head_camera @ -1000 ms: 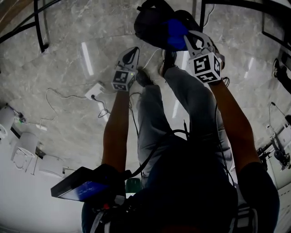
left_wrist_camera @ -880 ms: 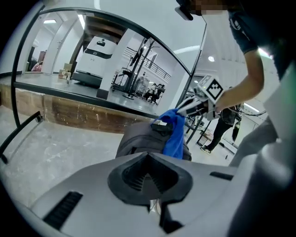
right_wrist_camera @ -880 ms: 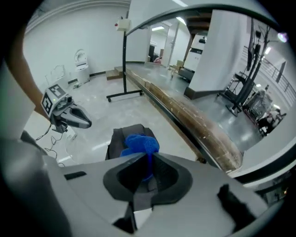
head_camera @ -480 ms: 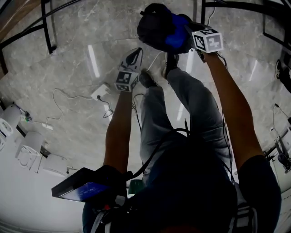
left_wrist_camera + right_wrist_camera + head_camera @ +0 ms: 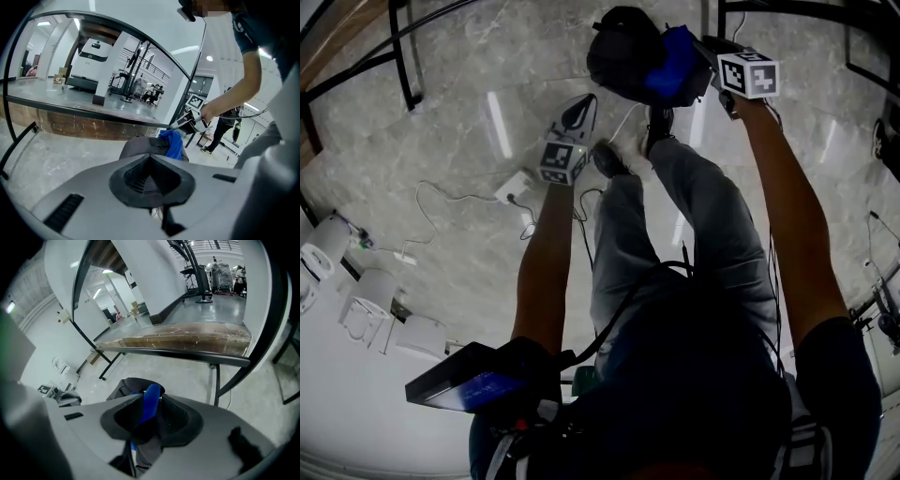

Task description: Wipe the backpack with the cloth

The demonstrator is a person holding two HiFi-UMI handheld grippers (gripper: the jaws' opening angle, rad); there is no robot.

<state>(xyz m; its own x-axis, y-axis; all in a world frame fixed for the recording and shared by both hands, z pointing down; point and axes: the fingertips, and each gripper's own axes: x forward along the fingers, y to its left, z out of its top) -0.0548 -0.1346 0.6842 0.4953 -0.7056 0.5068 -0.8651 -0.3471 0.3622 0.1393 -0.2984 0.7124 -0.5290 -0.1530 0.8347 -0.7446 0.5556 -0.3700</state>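
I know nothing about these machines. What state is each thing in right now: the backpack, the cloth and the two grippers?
Backpack: sitting on the floor, with the cloth against it.
Cloth: bunched up, pinched in the right gripper.
Right gripper: shut on the cloth, at the backpack.
Left gripper: shut, nothing in it, held apart from the backpack.

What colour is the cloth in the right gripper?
Plain bright blue. The cloth shows best in the head view, against the dark backpack.
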